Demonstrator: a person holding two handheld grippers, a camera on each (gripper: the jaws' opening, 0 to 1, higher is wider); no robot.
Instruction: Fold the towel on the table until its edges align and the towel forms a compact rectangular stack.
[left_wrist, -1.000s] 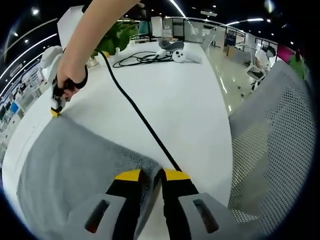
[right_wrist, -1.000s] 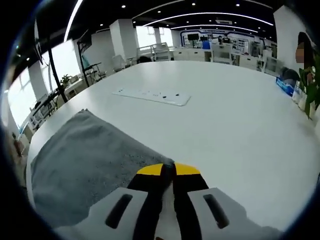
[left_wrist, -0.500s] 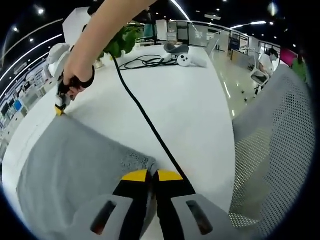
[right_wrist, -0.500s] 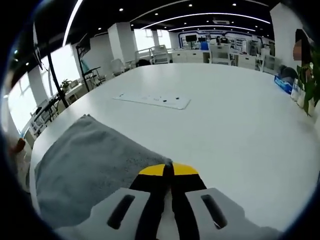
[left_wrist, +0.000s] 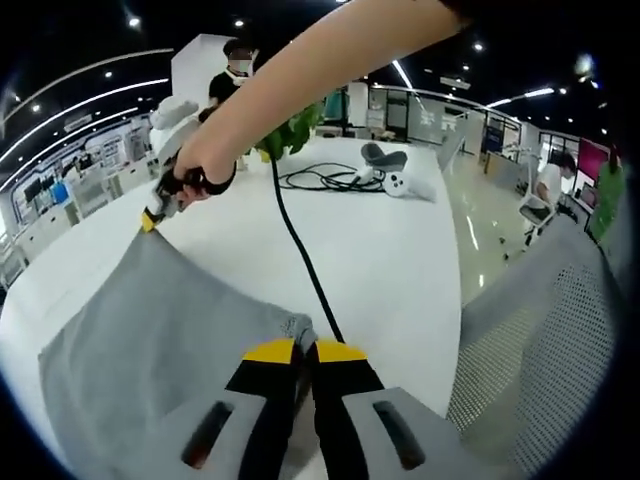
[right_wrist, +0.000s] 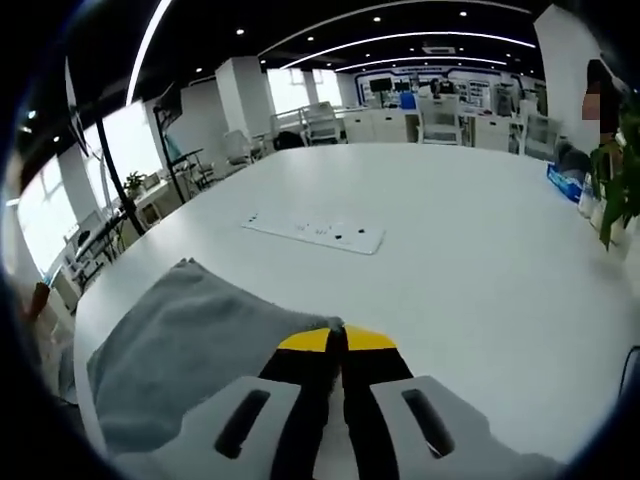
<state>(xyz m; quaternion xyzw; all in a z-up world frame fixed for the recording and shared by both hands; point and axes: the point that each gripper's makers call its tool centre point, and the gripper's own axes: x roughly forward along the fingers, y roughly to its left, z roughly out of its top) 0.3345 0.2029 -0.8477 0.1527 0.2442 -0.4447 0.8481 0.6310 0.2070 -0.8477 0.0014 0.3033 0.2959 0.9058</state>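
In the left gripper view, the left gripper (left_wrist: 303, 348) has its yellow-tipped jaws clenched on one corner of the grey towel (left_wrist: 160, 330). The cloth spreads away from the jaws to the left and forward, rising in a taut edge to its next corner. That far corner is pinched by the right gripper (left_wrist: 152, 219), held in the person's hand (left_wrist: 195, 170) near the upper left of this view. So each gripper has a corner of one edge, and that edge runs straight between the two.

In the right gripper view, the right gripper (right_wrist: 336, 340) also has its jaws pressed together on a towel (right_wrist: 180, 350) corner, with the cloth falling away to the left and below.

The rest of the towel lies toward the near side of the white table (left_wrist: 390, 250), behind and beneath both grippers. Judging from this, the fold would carry the gripped edge across the cloth to meet the opposite edge.

A black cable (left_wrist: 300, 250) runs across the table just beside the left jaws. A white power strip (right_wrist: 315, 231) lies well ahead of the right gripper.

The towel's opposite edge and its other two corners are cut off, so their alignment cannot be told.
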